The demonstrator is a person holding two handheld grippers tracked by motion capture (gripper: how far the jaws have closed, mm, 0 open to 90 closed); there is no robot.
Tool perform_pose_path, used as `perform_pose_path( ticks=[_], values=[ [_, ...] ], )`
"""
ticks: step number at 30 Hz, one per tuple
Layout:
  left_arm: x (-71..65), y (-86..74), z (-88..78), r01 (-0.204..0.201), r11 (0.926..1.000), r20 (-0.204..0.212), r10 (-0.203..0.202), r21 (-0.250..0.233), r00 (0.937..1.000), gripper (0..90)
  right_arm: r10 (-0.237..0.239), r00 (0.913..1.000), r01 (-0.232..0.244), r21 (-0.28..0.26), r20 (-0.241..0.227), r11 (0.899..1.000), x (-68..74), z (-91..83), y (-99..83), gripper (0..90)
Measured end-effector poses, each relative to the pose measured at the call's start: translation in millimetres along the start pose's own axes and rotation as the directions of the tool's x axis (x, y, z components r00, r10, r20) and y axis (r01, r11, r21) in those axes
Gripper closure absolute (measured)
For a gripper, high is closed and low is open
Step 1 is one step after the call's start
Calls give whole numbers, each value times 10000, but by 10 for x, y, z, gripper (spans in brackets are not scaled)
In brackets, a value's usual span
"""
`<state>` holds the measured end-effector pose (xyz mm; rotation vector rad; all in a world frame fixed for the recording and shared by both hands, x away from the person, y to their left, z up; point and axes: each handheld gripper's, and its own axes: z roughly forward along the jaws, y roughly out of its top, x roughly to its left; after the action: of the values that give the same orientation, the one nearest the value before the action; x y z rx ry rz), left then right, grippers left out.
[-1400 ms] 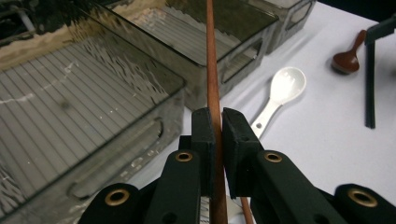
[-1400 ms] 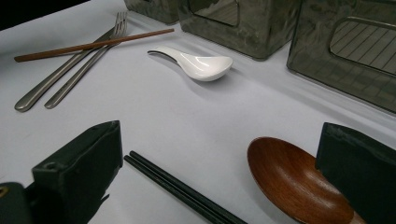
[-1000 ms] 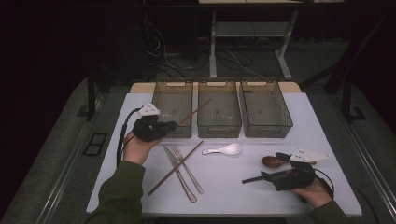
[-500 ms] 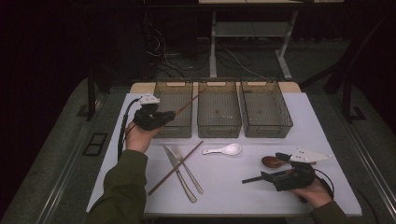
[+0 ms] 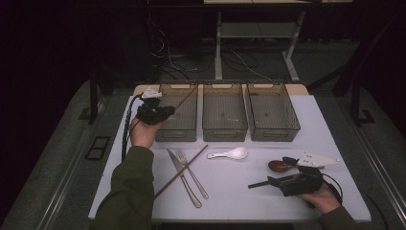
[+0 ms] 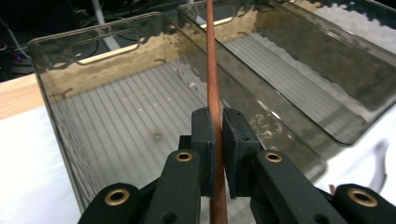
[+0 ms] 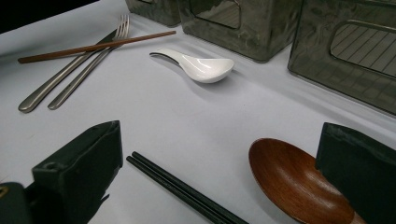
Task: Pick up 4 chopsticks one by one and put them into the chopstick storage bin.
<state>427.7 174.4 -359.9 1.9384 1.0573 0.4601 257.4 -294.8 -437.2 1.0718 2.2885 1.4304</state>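
My left gripper (image 5: pixel 166 111) (image 6: pixel 218 122) is shut on a brown chopstick (image 5: pixel 185 98) (image 6: pixel 210 65). It holds the stick slanting over the left smoky plastic bin (image 5: pixel 175 133) (image 6: pixel 116 65), tip toward the bin's far right corner. My right gripper (image 5: pixel 282 171) (image 7: pixel 219 130) rests open on the white table near the right front. A brown wooden spoon (image 5: pixel 277 166) (image 7: pixel 294 182) and a pair of black chopsticks (image 5: pixel 257 184) (image 7: pixel 187 191) lie between its wide jaws, untouched.
A second brown chopstick (image 5: pixel 182 171) (image 7: pixel 98 46), a knife (image 5: pixel 184 178) and a fork (image 5: pixel 192 173) lie at the table's middle left. A white ceramic spoon (image 5: pixel 231 154) (image 7: pixel 201 67) sits before the middle bin (image 5: pixel 224 129). The right bin (image 5: pixel 274 130) stands beside it.
My left hand has carried the brown chopstick away from the person and up, from beside the cutlery to over the left bin. The right hand has stayed put.
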Motion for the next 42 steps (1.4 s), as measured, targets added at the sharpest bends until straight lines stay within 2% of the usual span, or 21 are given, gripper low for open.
perform_pose_path(
  ticks=[7,11,15,21,31,33,39,42],
  values=[
    [121,12,88,150,9997,-537,-141,169,9985,828,-31,10000,31,-28,-18,10000,-1,-3,0,6],
    [189,9,128,416,9991,-681,-407,125,9969,828,-36,10000,36,-23,-41,10000,2,-2,0,6],
    [227,-3,175,406,9986,-904,-374,341,9952,828,-37,10000,36,-25,-38,10000,2,-2,0,6],
    [275,-39,236,777,9961,-861,-739,414,9935,828,-38,10000,38,-34,-16,10000,-1,-4,1,6],
    [277,-72,319,948,9926,-867,-881,762,9923,826,-9,10000,8,-56,-28,10000,-3,-13,1,6],
    [275,-80,329,861,9923,-838,-787,890,9934,826,-16,10000,16,-47,-29,10000,-5,-13,1,7],
    [261,-73,338,885,9924,-757,-821,858,9937,816,-10,10000,10,-46,-35,10000,-4,-11,1,6],
    [264,-77,339,841,9927,-802,-772,862,9938,776,9,10000,-10,-67,-28,10000,-4,-13,1,6]
  ],
)
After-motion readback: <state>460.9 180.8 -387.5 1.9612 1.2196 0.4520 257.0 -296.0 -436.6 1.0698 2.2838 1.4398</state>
